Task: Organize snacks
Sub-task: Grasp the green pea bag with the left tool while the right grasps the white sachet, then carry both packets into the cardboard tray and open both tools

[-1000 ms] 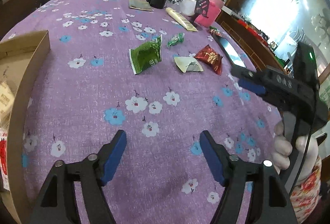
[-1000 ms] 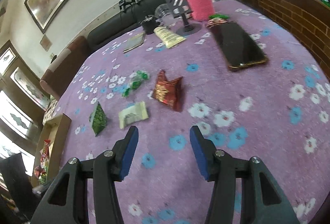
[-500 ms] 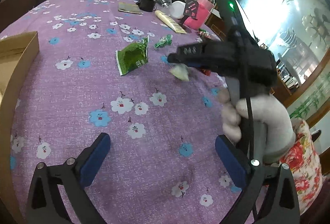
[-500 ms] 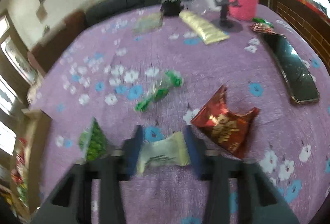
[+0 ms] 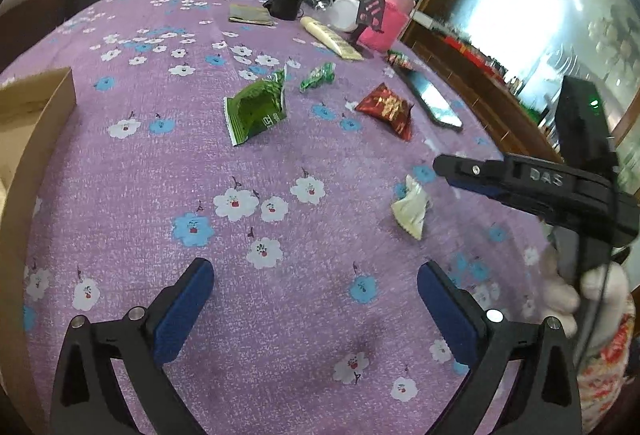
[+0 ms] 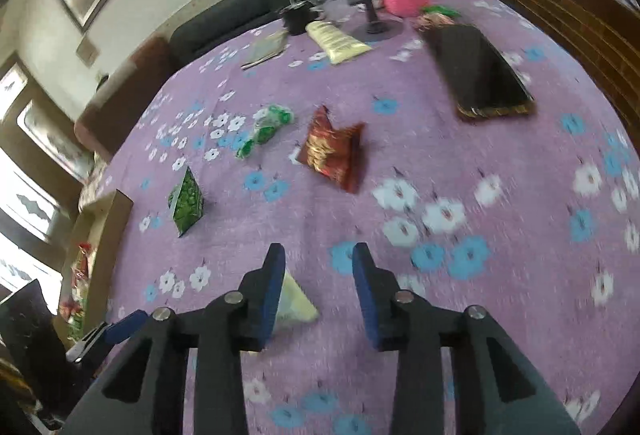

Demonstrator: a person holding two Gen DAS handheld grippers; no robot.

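The right gripper (image 6: 318, 275) had its jaws opening, and the cream packet (image 6: 294, 305) sat between them against the inner face of the left jaw, well clear of the right one, so it looked released or barely caught rather than pinched. In the left wrist view that same packet (image 5: 412, 209) appeared just below the tips of those jaws, close over the purple worktop (image 5: 280, 335). The left gripper (image 5: 314, 299) hung with its jaws spread wide and nothing between them.

Most of the sorting seemed undone. Beyond the right jaws, the dark green packet (image 6: 186, 201) lay off to their left, the small green sweet (image 6: 266, 129) further ahead, and the red packet (image 6: 334, 153) almost straight ahead. The cardboard box (image 6: 106, 231), far to the left of the jaws, already held some red-printed wrappers, so a few snacks appeared put away. By my judgement four pieces were left to move.
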